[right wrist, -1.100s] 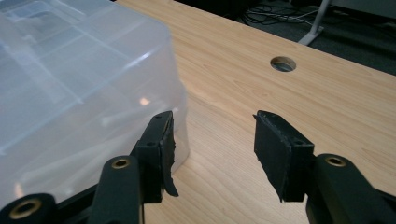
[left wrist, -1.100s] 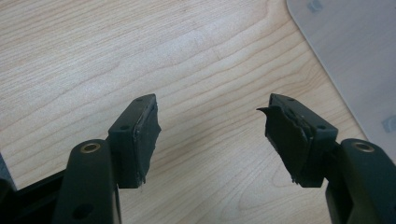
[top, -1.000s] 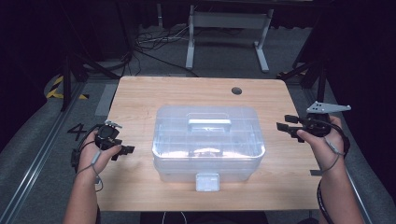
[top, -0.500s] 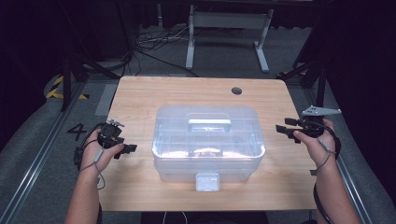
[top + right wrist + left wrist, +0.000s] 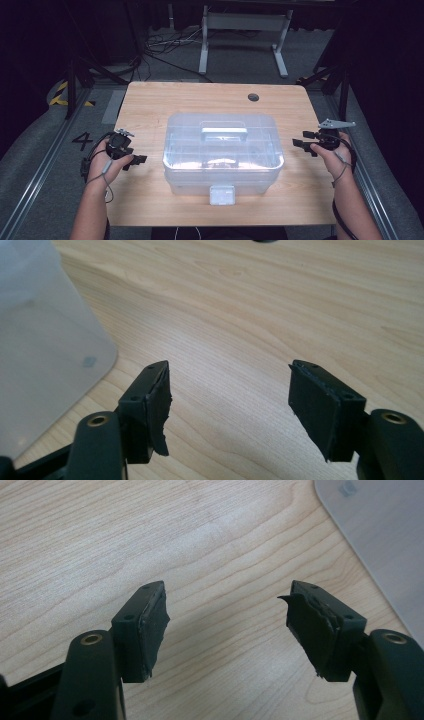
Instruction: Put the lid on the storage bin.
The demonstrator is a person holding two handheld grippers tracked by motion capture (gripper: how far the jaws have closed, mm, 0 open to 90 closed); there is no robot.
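Since the earlier frame the right gripper (image 5: 303, 141) has sunk toward the light wooden surface (image 5: 150, 107) and its jaws have just been opening, nothing between them. The left gripper (image 5: 135, 161) hangs released too, jaws wide over bare wood. Between them, at the surface's middle, sits the clear plastic lidded storage box (image 5: 222, 150), apart from both. A small dark round hole (image 5: 253, 97) lies far right. Open wood runs along both side edges; the box's latch nears the near edge.

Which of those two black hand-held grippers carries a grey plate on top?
The right hand-held gripper, beside the clear plastic lidded box; the left hand-held gripper has none.
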